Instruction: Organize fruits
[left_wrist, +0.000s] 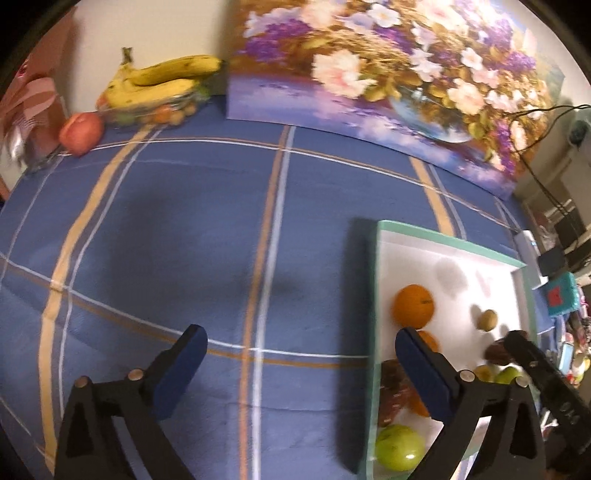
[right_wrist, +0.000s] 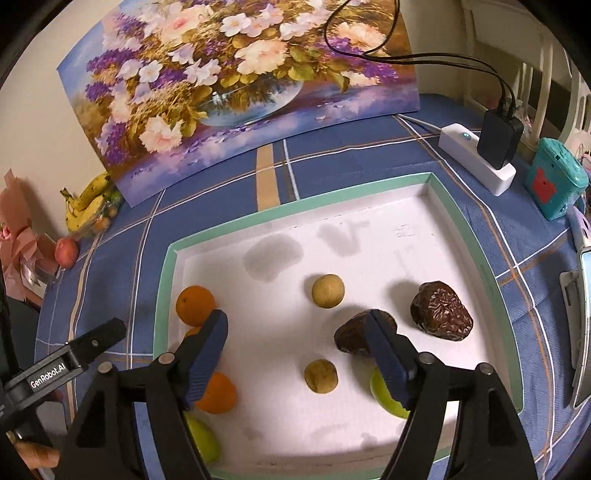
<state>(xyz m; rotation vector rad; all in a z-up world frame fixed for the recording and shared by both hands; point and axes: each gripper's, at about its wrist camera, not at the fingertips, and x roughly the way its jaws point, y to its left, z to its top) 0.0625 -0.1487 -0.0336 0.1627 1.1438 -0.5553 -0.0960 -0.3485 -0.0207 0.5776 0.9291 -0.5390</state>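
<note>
My left tongs (left_wrist: 295, 369) released over blue cloth (left_wrist: 184, 221), lower frame; right tongs (right_wrist: 295, 347) released above tray (right_wrist: 476, 243), nothing gripped.

The right claw (right_wrist: 297, 336) is covering part of a green fruit (right_wrist: 388, 400); blur is smearing the bananas (left_wrist: 166, 79).

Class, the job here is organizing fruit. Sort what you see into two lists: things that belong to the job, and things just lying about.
Belongs to the job:
tray
oranges
green apples
small tan fruits
wrinkled brown fruits
bananas
red fruit

Just lying about:
flower painting
power strip
teal box
</note>
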